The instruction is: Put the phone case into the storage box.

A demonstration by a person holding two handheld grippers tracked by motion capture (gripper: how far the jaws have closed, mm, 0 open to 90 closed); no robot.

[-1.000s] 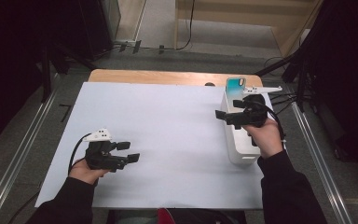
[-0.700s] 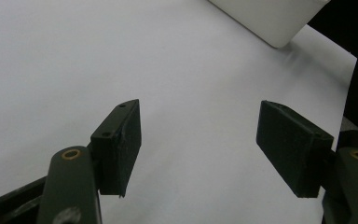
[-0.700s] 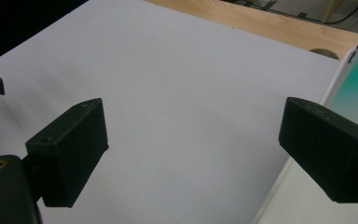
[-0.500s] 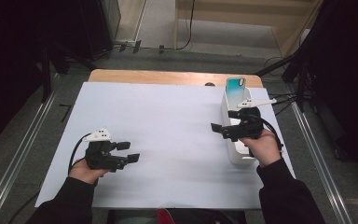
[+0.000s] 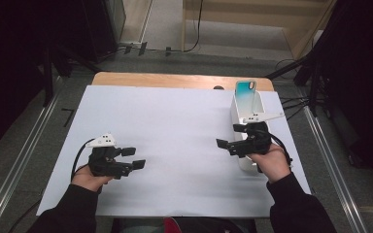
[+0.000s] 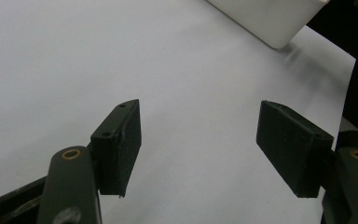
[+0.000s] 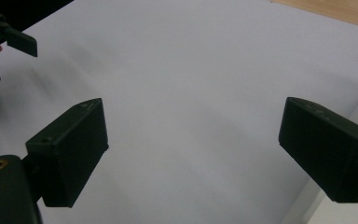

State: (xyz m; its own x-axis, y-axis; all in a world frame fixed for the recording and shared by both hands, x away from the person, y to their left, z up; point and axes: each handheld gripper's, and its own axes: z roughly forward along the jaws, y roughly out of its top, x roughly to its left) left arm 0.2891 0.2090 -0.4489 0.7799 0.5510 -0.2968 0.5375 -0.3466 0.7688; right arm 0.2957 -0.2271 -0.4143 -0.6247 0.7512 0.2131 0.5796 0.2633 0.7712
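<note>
White box with a phone case stood in it, two empty grippers over the white sheet.

The white box (image 5: 246, 145) is seen at the right of the high view, with a teal phone case (image 5: 245, 90) upright at its far end. The right gripper (image 5: 227, 144) is held just left of the box, jaws spread, nothing gripped. At lower left the left gripper (image 5: 135, 158) is held released over the white sheet (image 5: 175, 126), well apart from the box.
</note>
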